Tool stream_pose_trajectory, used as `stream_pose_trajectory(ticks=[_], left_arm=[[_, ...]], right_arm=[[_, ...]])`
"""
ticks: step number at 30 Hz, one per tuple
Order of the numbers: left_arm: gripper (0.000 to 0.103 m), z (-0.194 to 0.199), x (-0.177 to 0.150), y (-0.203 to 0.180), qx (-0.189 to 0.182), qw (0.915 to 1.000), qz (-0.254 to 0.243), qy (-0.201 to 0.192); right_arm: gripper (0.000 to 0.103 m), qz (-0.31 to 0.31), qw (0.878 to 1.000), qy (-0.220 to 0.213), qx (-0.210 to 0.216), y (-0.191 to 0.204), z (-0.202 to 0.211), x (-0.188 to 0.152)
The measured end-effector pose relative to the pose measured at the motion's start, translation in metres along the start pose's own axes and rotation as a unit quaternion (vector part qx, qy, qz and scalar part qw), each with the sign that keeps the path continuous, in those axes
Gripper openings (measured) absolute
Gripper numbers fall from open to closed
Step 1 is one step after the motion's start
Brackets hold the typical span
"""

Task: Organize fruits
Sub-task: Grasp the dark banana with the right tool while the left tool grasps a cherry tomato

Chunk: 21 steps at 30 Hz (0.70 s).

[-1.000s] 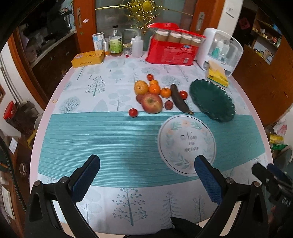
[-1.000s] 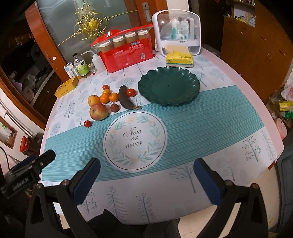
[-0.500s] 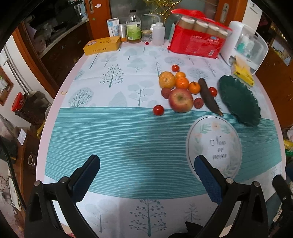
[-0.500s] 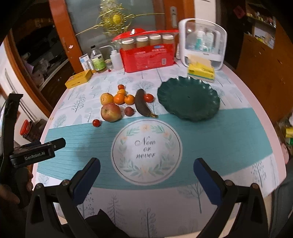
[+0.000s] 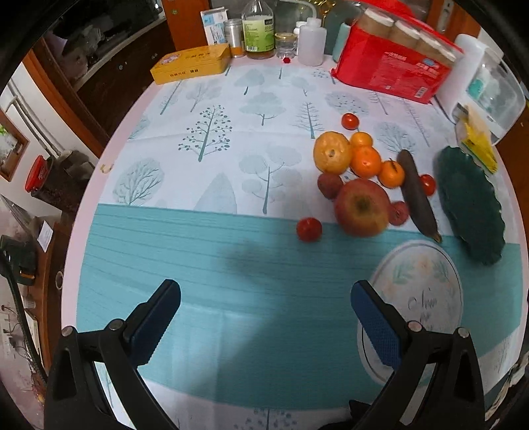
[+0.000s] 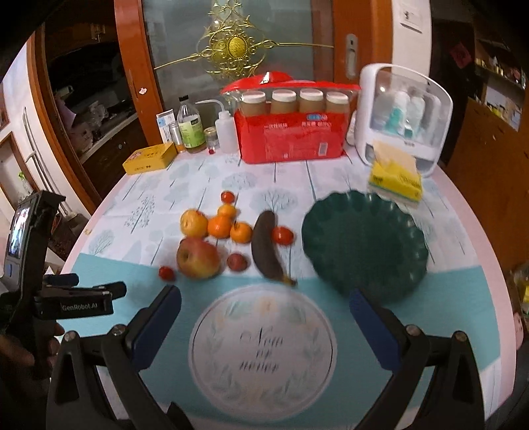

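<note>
A pile of fruit lies mid-table: a red apple [image 5: 362, 207] [image 6: 197, 258], a yellow fruit [image 5: 331, 152] [image 6: 193, 223], several small oranges [image 5: 365, 161] [image 6: 219, 227], a dark overripe banana [image 5: 417, 197] [image 6: 267, 250], small red tomatoes [image 5: 308, 229] [image 6: 166, 273] and dark red small fruits [image 5: 329, 185]. An empty dark green scalloped plate [image 5: 469, 205] [image 6: 363, 244] sits right of the pile. My left gripper [image 5: 264, 314] is open and empty, above the teal stripe, short of the fruit. My right gripper [image 6: 264, 314] is open and empty above the round printed emblem [image 6: 263, 344].
Along the table's far edge stand a yellow box [image 5: 190, 63], bottles [image 5: 258, 29], a red pack of jars [image 6: 291, 129], a white dispenser case [image 6: 405, 112] and a yellow tissue pack [image 6: 396, 177]. The left gripper's body shows at the left of the right wrist view [image 6: 76, 302]. Wooden cabinets surround the table.
Both grippers have moved forward and lower toward the fruit; the left one has swung left of the pile. Both stay open. No fruit has moved.
</note>
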<state>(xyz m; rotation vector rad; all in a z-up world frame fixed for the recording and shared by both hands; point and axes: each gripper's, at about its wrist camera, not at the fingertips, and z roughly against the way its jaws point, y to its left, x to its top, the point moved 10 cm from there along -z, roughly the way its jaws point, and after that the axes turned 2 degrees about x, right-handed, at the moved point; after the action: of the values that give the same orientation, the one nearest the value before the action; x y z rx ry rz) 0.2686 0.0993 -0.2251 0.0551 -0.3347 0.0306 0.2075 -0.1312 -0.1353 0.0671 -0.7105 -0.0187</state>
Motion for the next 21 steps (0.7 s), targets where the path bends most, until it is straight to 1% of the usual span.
stream_pose_trajectory(ticks=[4, 7, 12, 15, 17, 21], left_arm=[[0.102, -0.028, 0.012, -0.001, 0.0, 0.9999, 0.004, 0.017], [0.102, -0.046, 0.019, -0.007, -0.019, 0.9995, 0.003, 0.024], [0.102, -0.071, 0.027, -0.016, -0.049, 0.9984, 0.006, 0.028], [0.102, -0.083, 0.03, -0.019, -0.063, 0.9978, 0.007, 0.021], [0.102, -0.087, 0.035, -0.021, -0.071, 0.9975, 0.005, 0.005], [0.099, -0.095, 0.041, -0.029, -0.094, 0.9955, -0.007, -0.007]], right_arm=[[0.102, 0.009, 1.0, -0.006, 0.006, -0.002, -0.031, 0.015], [0.102, 0.009, 1.0, 0.0, 0.009, -0.002, -0.057, 0.02], [0.099, -0.001, 1.0, 0.011, 0.008, -0.005, -0.093, 0.018], [0.094, -0.006, 1.0, 0.017, 0.008, -0.008, -0.114, 0.013], [0.09, -0.009, 1.0, 0.019, 0.011, -0.009, -0.127, 0.01], [0.083, -0.006, 0.999, 0.024, 0.021, -0.01, -0.145, 0.006]])
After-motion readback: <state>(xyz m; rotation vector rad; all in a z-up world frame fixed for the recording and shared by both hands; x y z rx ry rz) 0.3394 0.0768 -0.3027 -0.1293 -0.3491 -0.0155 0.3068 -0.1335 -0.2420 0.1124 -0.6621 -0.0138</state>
